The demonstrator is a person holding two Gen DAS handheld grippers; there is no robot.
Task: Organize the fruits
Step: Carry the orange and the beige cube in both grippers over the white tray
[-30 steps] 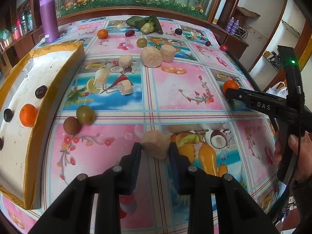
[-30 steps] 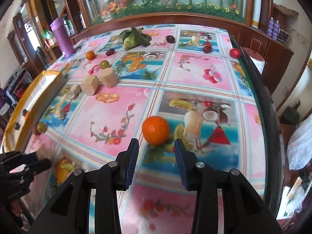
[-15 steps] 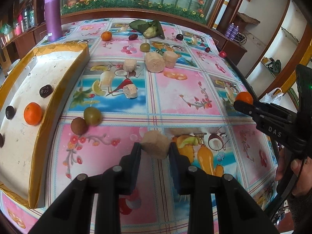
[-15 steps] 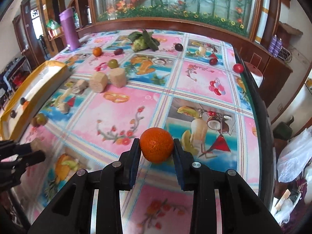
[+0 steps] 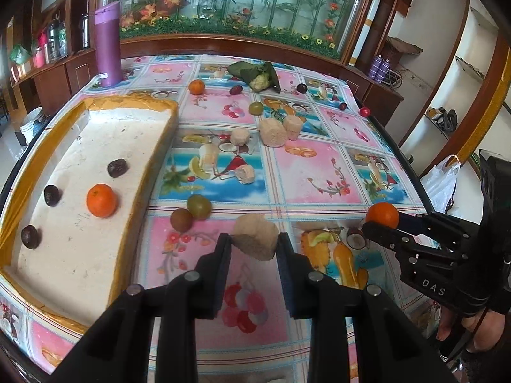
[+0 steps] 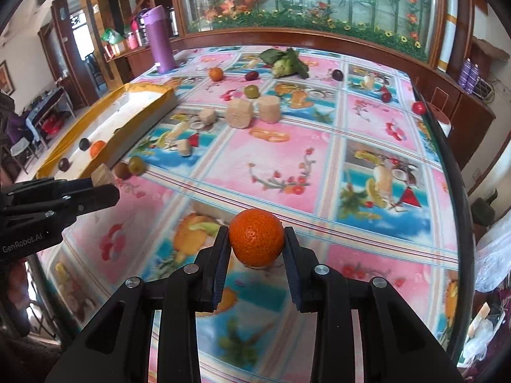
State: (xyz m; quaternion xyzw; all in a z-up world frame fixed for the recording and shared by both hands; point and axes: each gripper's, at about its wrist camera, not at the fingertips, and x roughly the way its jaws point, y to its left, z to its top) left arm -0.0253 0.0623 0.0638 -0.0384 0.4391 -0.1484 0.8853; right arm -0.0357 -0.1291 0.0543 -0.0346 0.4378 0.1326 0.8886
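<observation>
Left gripper (image 5: 254, 244) clamped on a beige fruit chunk (image 5: 255, 236), raised over the fruit-print tablecloth (image 5: 322, 172). Right gripper (image 6: 256, 244) clenched around an orange (image 6: 256, 237), lifted too. Yellow-rimmed tray (image 5: 134, 217) at left; wooden cabinets and floral glass panel (image 5: 255, 3) far.

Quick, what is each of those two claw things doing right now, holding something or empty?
Left gripper: closed on a beige fruit chunk.
Right gripper: closed on an orange.
</observation>
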